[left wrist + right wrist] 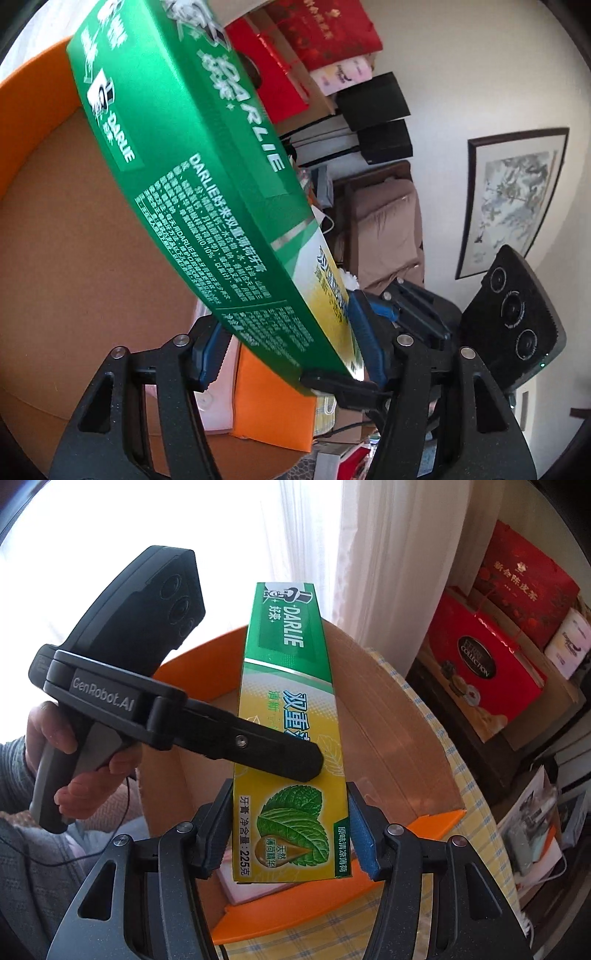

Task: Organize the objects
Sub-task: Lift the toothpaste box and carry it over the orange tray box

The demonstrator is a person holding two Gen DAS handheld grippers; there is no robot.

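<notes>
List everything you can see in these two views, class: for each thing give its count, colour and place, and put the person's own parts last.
toothpaste box: one, green and yellow, held over the open box
cardboard box: one, orange outside, brown inside, open, under the toothpaste box
checked cloth: one, yellow and white, beneath the cardboard box
gift bags: at least two, red, stacked at right
framed picture: one, dark frame, on the wall
curtain: one, white, behind
left hand-held gripper: one, black, shut on the toothpaste box
right hand-held gripper: one, black, blue pads, shut on the toothpaste box
hand: one, gripping the left handle
</notes>
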